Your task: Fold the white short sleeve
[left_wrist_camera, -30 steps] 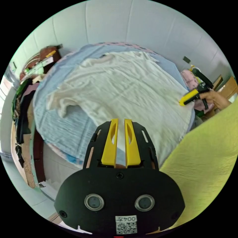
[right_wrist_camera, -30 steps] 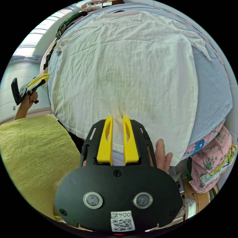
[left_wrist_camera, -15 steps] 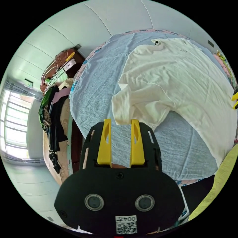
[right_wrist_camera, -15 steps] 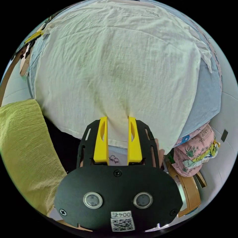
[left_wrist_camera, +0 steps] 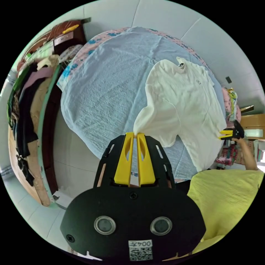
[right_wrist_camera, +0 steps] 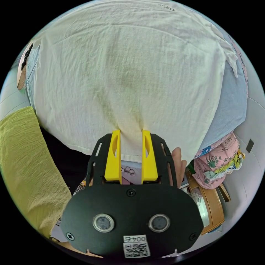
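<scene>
Two grippers, left gripper (left_wrist_camera: 134, 134) pinching shirt (left_wrist_camera: 182, 105) sleeve edge, right gripper (right_wrist_camera: 132, 132) at hem

Left gripper (left_wrist_camera: 134, 134) pinched closed; right gripper (right_wrist_camera: 131, 132) fingers parted.

White short sleeve (left_wrist_camera: 185, 102) matt crinkled cotton-like cloth; bedsheet (left_wrist_camera: 110, 91) rough textured blue cloth; gripper jaws glossy yellow plastic; wooden cabinet (right_wrist_camera: 212, 204) smooth.
</scene>
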Demonstrator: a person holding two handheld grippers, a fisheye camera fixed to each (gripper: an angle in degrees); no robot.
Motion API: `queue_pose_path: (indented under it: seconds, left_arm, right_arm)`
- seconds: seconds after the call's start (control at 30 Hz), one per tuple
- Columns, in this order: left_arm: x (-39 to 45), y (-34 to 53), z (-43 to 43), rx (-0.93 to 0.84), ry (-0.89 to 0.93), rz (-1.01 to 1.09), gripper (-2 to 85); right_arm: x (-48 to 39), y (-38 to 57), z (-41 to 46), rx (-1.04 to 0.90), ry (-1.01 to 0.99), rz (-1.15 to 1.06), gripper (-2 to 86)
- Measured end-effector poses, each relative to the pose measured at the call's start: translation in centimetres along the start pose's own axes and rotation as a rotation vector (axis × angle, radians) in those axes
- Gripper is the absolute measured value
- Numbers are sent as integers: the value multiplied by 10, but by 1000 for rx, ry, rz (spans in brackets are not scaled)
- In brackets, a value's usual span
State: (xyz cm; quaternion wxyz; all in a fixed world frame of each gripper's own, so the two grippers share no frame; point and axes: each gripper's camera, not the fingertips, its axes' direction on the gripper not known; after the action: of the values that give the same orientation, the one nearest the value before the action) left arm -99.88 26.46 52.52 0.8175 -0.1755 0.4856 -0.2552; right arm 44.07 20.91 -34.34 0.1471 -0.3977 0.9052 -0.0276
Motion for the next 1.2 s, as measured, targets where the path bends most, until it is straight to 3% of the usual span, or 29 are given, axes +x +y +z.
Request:
queue_pose_path:
  seconds: [0.23,0.4,0.53,0.73,0.83,1.0,1.07,1.2]
  left_arm:
    - [-68,-1,6,87,63,-94,51]
    - [-49,-6,-3,146,-22,99,94]
    - [-42,-27,15,100,13,170,55]
    - [-102,-12,-4,102,84,-136,45]
    - [-106,23,-15,134,23,-159,65]
    - [-32,84,-19,271,15,27,81]
    - [33,103,0,281,-71,152,92]
    - [103,117,29,273,-221,210,107]
  right_arm:
    - [-2,-6,16,35,4,23,117]
    - [-1,-6,29,68,0,36,119]
    - [-1,-3,41,100,-3,38,117]
    - [1,7,61,173,-6,51,115]
    - [0,16,72,219,2,55,115]
    - [-8,27,70,279,-9,83,110]
    - [-21,26,55,367,-89,87,109]
    - [-43,6,48,424,-222,64,107]
